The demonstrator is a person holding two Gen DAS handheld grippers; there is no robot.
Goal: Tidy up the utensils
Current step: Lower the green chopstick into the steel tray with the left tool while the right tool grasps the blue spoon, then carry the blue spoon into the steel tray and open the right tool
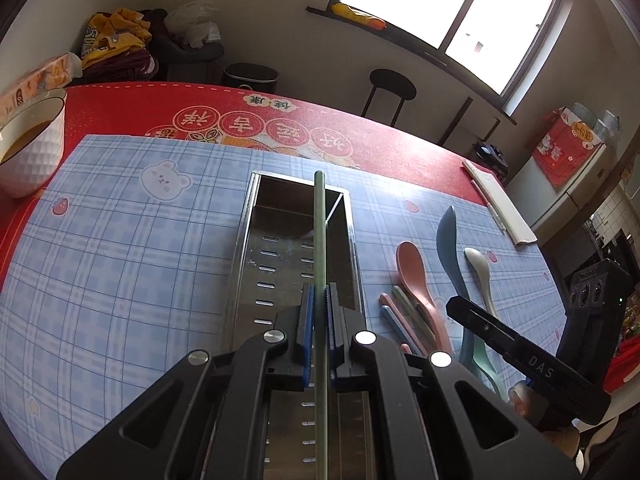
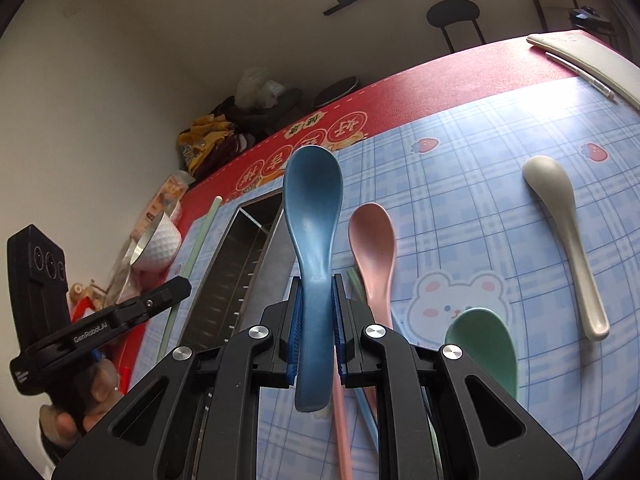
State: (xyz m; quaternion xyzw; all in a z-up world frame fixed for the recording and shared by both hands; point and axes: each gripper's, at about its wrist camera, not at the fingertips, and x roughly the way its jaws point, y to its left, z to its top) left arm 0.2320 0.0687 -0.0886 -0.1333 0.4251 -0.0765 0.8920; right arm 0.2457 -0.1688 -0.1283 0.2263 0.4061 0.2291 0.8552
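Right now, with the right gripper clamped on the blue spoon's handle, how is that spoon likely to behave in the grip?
The blue spoon looks stiff, holding its shape past the right gripper. Its matte surface probably resists slipping. The curved, tapering handle might pivot between the pads.

I see plain pale walls (image 1: pixel 256 12) and a bright window (image 1: pixel 448 4) at the far right, daylight washing it out. A dark sill (image 1: pixel 400 44) runs beneath it. A black stool (image 1: pixel 390 88) stands beyond the table's far edge, a dark bin (image 1: pixel 250 76) to its left, and piled clothes (image 1: pixel 116 46) in the far left corner.
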